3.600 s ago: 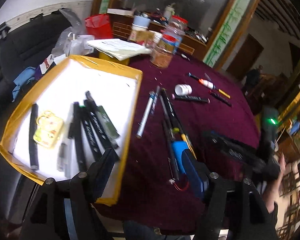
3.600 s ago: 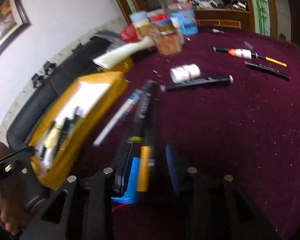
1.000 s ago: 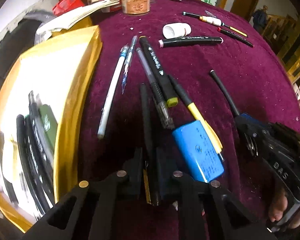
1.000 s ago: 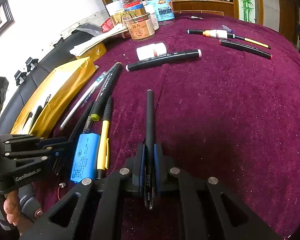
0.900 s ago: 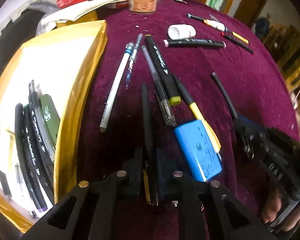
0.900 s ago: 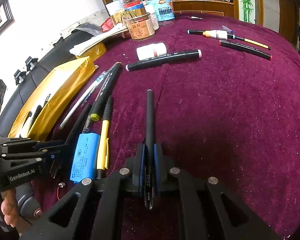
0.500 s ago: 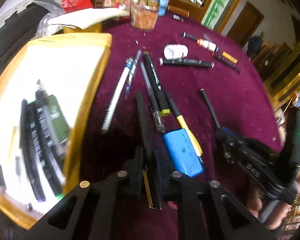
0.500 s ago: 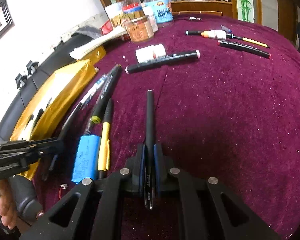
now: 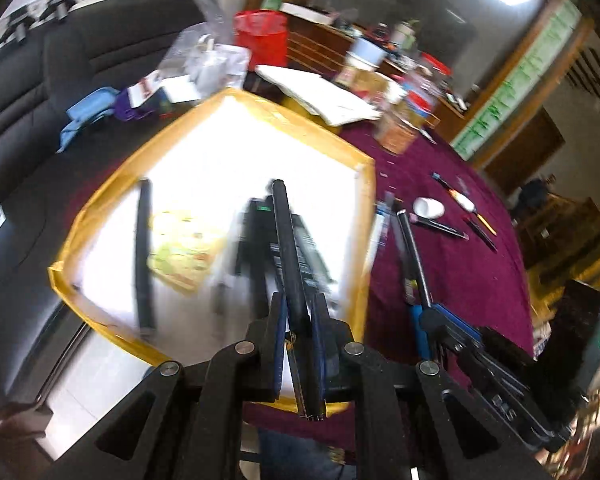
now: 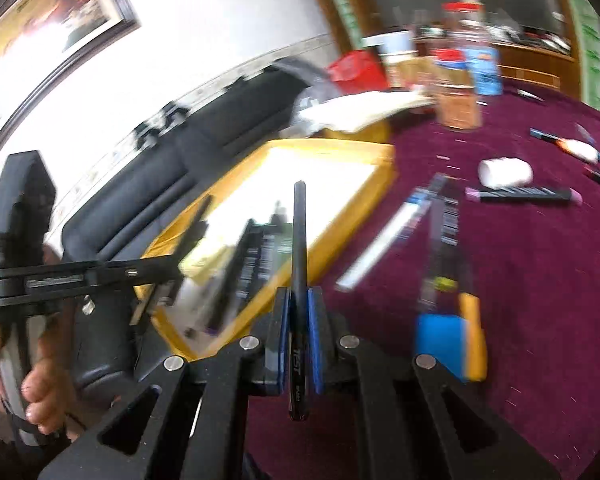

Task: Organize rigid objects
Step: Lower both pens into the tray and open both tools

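Observation:
My left gripper (image 9: 298, 312) is shut on a black pen (image 9: 286, 240) and holds it above the yellow-rimmed white tray (image 9: 364, 216). Several black markers (image 9: 260, 240) and a yellow card (image 9: 180, 248) lie in the tray. My right gripper (image 10: 298, 312) is shut on another black pen (image 10: 299, 232), above the tray's near edge (image 10: 340, 240). The left gripper also shows at the left of the right wrist view (image 10: 80, 276). More pens (image 10: 440, 232), a blue block (image 10: 440, 340) and a yellow pen (image 10: 472, 332) lie on the maroon cloth.
A white cap (image 10: 504, 172) and a black marker with pink ends (image 10: 524, 194) lie farther out on the cloth. Jars (image 10: 460, 92), papers (image 10: 360, 112) and a red bag (image 10: 356, 68) stand at the table's far side. A black sofa (image 9: 32, 112) is left of the tray.
Both grippers lifted their pens off the cloth and swung left over the tray. Both views are motion-blurred now.

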`<action>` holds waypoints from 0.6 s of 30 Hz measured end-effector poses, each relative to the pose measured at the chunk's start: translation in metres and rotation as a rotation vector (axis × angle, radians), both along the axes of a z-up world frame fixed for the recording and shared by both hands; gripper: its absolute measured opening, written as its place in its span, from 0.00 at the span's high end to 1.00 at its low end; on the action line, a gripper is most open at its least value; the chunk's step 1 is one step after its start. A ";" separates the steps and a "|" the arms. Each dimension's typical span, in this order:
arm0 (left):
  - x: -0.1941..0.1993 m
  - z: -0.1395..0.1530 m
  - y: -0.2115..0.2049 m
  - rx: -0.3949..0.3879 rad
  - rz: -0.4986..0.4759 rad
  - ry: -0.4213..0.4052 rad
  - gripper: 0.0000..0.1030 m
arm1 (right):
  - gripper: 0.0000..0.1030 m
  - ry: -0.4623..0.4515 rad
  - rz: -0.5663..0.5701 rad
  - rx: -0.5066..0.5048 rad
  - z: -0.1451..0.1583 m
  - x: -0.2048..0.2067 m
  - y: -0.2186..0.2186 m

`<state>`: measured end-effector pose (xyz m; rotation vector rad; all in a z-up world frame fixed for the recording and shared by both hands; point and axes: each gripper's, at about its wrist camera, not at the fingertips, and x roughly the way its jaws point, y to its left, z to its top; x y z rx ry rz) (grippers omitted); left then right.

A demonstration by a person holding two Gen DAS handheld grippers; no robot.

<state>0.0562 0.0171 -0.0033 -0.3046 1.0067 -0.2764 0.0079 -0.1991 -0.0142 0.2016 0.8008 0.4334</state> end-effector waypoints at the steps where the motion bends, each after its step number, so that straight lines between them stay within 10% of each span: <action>1: 0.003 -0.003 0.004 0.004 0.012 0.004 0.89 | 0.91 -0.001 0.019 -0.008 0.000 0.004 0.011; 18: 0.026 -0.049 0.015 0.011 -0.009 0.095 0.89 | 0.91 0.105 0.060 -0.112 -0.030 0.055 0.076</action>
